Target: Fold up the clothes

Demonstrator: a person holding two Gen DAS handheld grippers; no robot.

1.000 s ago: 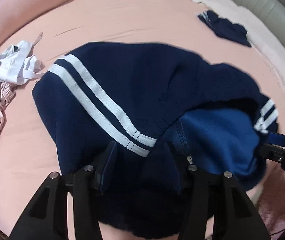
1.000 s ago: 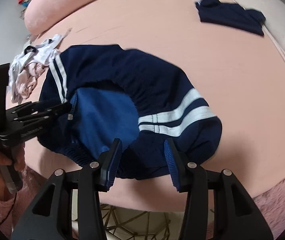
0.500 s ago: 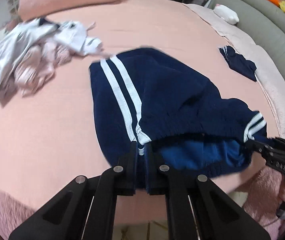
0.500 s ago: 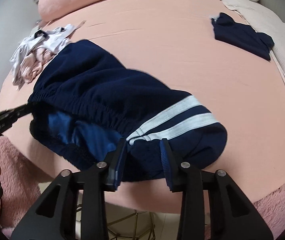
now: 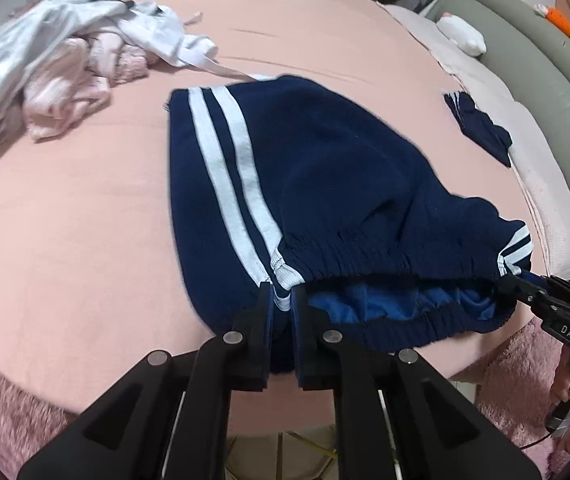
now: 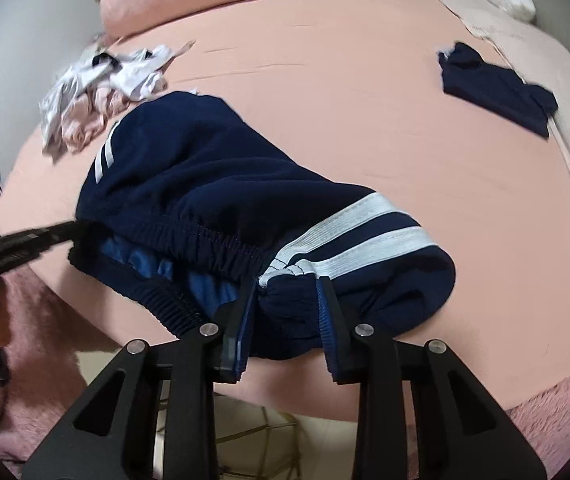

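1. Far left of the left gripper [image 5: 281, 300], well away from it, a heap of white and pale pink clothes [image 5: 65, 60] lies crumpled on the pink bed [image 5: 65, 220].
2. The navy shorts [image 5: 325, 184] with two white side stripes lie just ahead of both grippers, waistband toward the near edge of the bed, legs running away from it.
3. The left gripper stands narrow, its jaws easing apart by a little, with the waistband at the foot of the left stripes pinched between the pads.
4. The waistband gapes between the two grippers. Inside it only the brighter blue lining [image 5: 385, 304] shows; nothing else lies in the opening.
5. The right gripper [image 6: 289, 284] is closing on the waistband at the other pair of stripes, cloth bunched between its jaws. Whether the pads already press it I cannot tell.
6. The lower waistband hangs slightly over the bed's near edge, just under both grippers.
7. Ahead and to the right of the right gripper the bed is open sheet as far as a small folded navy garment [image 6: 493, 88], well apart, by a pale blanket [image 6: 565, 128].
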